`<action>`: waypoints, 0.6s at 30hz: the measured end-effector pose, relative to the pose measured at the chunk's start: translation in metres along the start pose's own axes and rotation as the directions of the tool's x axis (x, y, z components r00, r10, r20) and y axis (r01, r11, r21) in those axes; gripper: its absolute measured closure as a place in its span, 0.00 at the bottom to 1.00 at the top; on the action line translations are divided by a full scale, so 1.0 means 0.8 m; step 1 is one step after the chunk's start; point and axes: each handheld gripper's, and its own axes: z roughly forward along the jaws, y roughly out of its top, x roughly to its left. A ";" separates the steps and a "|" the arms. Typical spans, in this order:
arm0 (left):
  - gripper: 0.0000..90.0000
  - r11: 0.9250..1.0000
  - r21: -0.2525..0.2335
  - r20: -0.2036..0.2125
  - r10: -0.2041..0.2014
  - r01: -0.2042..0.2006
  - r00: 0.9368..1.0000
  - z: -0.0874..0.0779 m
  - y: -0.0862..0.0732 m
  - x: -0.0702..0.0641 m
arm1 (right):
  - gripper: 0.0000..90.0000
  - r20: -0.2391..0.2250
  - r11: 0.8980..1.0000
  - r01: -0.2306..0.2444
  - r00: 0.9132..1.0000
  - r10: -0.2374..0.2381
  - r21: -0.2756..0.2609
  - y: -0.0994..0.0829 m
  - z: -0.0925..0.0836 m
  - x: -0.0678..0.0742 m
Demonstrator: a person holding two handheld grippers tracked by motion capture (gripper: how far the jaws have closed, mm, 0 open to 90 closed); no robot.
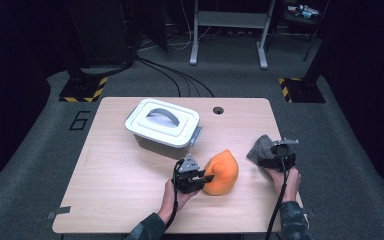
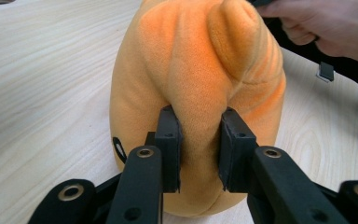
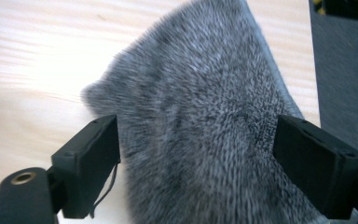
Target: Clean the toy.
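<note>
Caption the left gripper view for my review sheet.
Left gripper pinches a fold of the orange plush toy resting on the wooden table.

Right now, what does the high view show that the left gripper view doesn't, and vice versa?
High view alone: the lidded grey bin behind the orange plush, the grey furry piece under the right gripper near the table's right edge, and the floor cables beyond.

Left gripper view alone: the left gripper's pads pinching a fold of the plush, plus a small dark mark low on its side.

Both: the plush on the wooden table, the left gripper on it, and the right hand.
</note>
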 end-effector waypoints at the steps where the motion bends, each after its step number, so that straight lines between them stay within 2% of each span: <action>1: 0.81 1.000 -0.006 -0.001 -0.003 0.003 1.000 0.000 0.000 0.000 | 0.10 -0.009 1.000 -0.005 1.000 0.005 -0.008 -0.001 -0.006 0.001; 4: 0.82 1.000 -0.008 -0.003 0.002 -0.002 1.000 -0.002 0.001 0.001 | 0.02 -0.054 0.999 0.012 0.998 -0.015 -0.049 -0.009 -0.026 0.006; 7: 0.83 1.000 -0.006 0.000 0.009 -0.009 1.000 -0.003 0.002 0.002 | 0.00 -0.059 0.997 0.041 0.997 -0.045 -0.070 -0.026 -0.041 0.013; 13: 0.85 1.000 -0.017 0.009 0.010 -0.009 1.000 -0.005 0.003 0.003 | 0.00 -0.062 0.996 0.007 0.998 -0.013 -0.090 -0.072 -0.056 0.010; 15: 0.86 1.000 -0.020 0.000 0.024 -0.024 1.000 -0.005 0.004 0.002 | 0.00 -0.064 0.996 -0.019 0.998 0.013 -0.092 -0.088 -0.055 0.006; 18: 0.87 0.999 -0.022 -0.004 0.044 -0.044 0.999 -0.007 0.007 0.002 | 0.01 -0.062 0.996 -0.019 0.998 0.013 -0.090 -0.104 -0.053 0.001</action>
